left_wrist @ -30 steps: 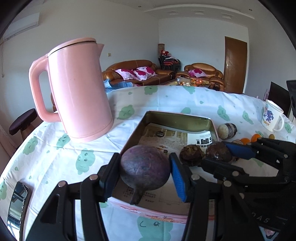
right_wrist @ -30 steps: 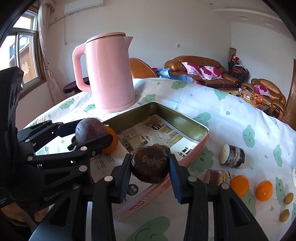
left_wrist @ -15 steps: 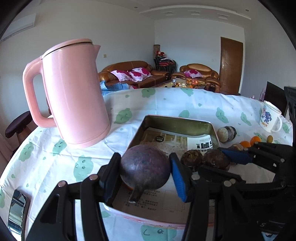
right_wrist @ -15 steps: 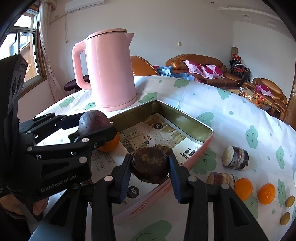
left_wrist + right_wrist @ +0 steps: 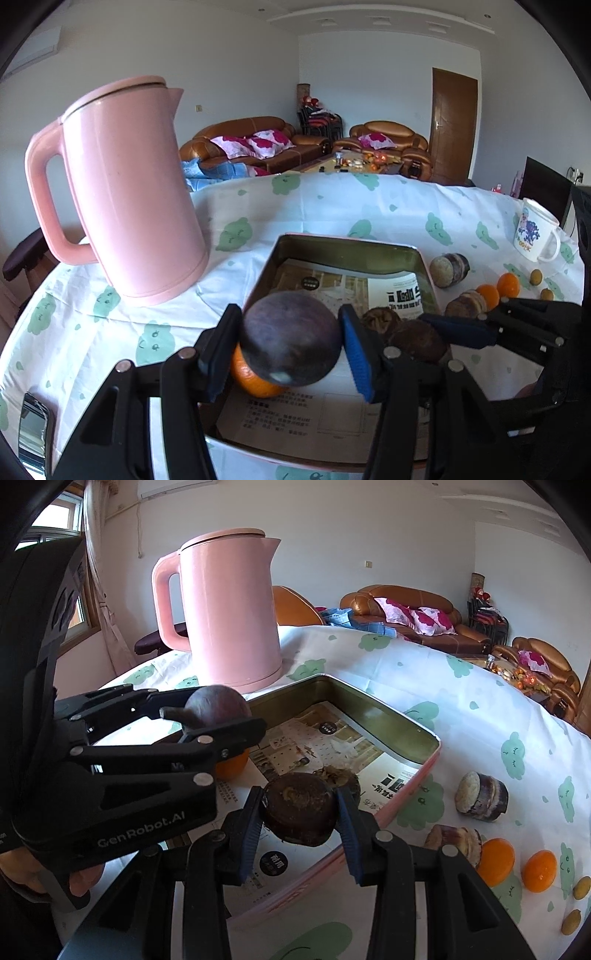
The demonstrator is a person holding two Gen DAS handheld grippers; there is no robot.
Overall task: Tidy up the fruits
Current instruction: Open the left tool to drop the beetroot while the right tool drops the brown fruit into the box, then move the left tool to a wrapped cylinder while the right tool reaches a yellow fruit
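Purple round passion fruit (image 5: 291,338), now resting on an orange tangerine (image 5: 255,380) inside the metal tray (image 5: 351,245), sits between left fingers (image 5: 288,350) that have just been opening, while right fingers (image 5: 299,816) grip a brown mangosteen (image 5: 299,806).

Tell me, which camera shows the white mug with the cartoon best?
The left wrist view: the white mug stands whole at the table's far right edge, handle and cartoon print visible. The right wrist view does not show it at all.

Black linkage tongs (image 5: 300,812) with silver screws, blue pads (image 5: 356,356), white "GenRobot.AI" lettering.
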